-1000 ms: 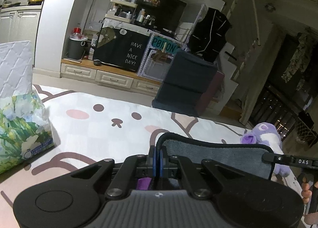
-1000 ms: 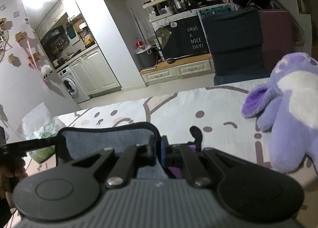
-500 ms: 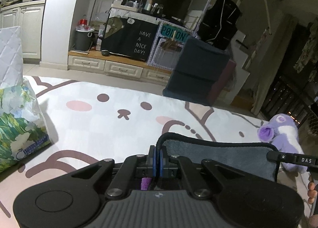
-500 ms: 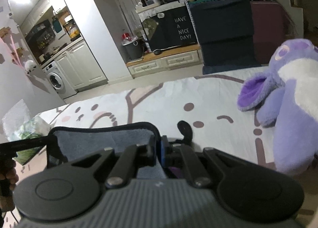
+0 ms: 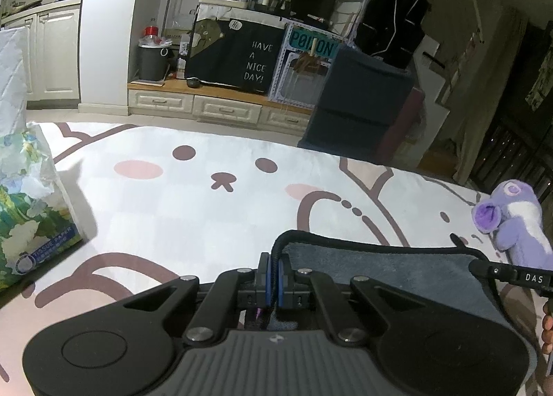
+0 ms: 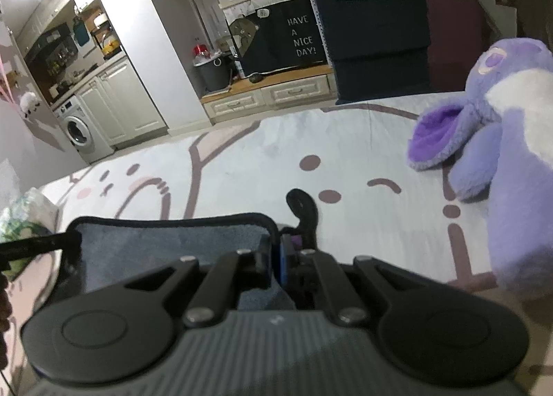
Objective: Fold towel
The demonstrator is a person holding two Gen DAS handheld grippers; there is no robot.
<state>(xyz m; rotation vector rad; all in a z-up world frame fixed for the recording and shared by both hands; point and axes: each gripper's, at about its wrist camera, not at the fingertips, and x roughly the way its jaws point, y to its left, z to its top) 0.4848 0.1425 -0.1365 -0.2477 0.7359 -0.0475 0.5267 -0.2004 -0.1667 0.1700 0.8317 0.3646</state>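
Both claws, left claw (image 5: pixel 272 270) and right claw (image 6: pixel 274 257), pinch the gray towel (image 5: pixel 380 268). The tissue pack (image 5: pixel 31 223) reads "TISSUE PAPER"; a black cloth (image 5: pixel 242 54) says "HAVE A NICE DAY!"

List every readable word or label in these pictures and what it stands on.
"HAVE A NICE DAY!" on the black cloth over the cabinet.
"P0ISON", partly hidden, on the teal sign.
"TISSUE PAPER" on the tissue pack; its smaller print is too blurred to read.
"DAS" on the right gripper.

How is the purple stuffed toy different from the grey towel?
The purple stuffed toy is plump and lies free on the bed; the grey towel is flat, black-edged and stretched between the left gripper and right gripper, which pinch it. Both are soft.
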